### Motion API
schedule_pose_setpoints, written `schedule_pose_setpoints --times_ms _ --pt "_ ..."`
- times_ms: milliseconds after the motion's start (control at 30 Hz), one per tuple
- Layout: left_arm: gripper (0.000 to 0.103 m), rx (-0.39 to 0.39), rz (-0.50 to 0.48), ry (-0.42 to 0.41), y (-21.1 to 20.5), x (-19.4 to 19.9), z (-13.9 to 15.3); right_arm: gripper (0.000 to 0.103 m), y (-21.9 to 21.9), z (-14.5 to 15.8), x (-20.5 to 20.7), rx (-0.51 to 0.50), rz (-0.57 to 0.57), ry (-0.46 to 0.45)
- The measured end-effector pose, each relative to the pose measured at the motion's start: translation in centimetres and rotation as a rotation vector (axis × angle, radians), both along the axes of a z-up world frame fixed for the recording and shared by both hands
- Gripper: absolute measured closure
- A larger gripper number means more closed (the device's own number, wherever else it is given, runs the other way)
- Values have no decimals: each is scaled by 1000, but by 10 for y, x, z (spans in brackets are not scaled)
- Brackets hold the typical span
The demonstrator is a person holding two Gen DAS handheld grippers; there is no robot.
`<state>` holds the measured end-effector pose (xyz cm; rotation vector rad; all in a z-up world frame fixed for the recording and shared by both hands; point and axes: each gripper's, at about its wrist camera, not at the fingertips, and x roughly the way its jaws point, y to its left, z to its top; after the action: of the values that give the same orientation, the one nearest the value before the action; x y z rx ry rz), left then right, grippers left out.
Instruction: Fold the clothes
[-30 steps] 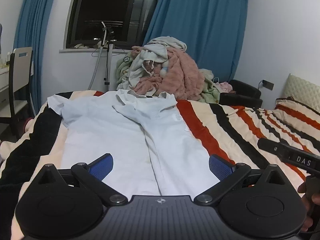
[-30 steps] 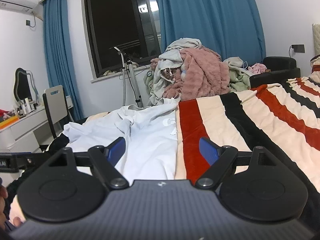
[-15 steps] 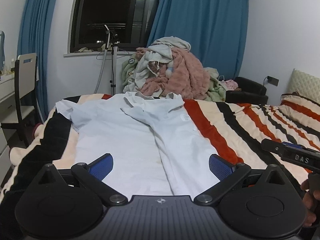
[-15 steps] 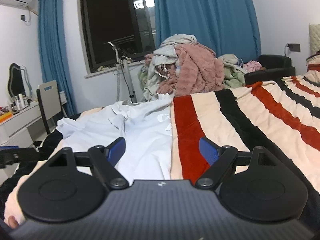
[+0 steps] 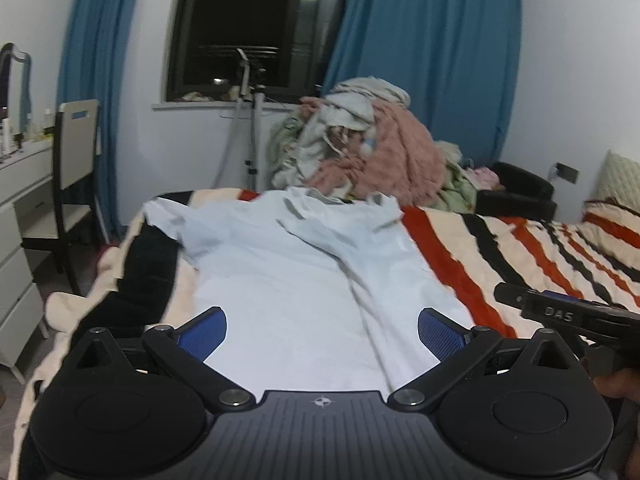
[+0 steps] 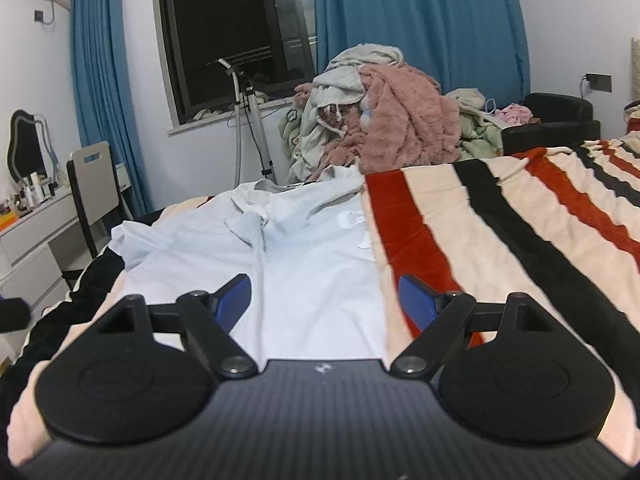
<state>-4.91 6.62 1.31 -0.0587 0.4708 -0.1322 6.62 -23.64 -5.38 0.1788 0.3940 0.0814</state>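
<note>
A pale blue polo shirt (image 5: 304, 280) lies spread on the striped bed, collar at the far end, its right side folded inward along a lengthwise crease. It also shows in the right wrist view (image 6: 304, 248). My left gripper (image 5: 322, 330) is open and empty, held above the shirt's near hem. My right gripper (image 6: 324, 300) is open and empty above the shirt's right edge, where it meets the red stripe. The right gripper's body (image 5: 560, 314) shows at the right of the left wrist view.
The bed cover (image 6: 500, 232) has red, black and cream stripes. A heap of clothes (image 5: 368, 152) with a pink fleece sits beyond the bed's far end. A chair (image 5: 74, 168) and white desk stand at the left. A black armchair (image 6: 560, 120) is at the far right.
Both grippers have risen and pulled back a little, so more of the shirt and room shows. Both stay open. The shirt has not moved.
</note>
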Motion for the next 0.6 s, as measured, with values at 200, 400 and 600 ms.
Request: schedule_pose_setpoints --times_ms 200,400,600 --pt "0 -4 66 -11 28 10 -2 20 53 6 64 7 104 40" --pt "0 -102 143 55 61 30 -20 21 141 3 159 1 376 88" --pt "0 -104 310 5 91 38 -31 21 246 -16 255 73 581 170"
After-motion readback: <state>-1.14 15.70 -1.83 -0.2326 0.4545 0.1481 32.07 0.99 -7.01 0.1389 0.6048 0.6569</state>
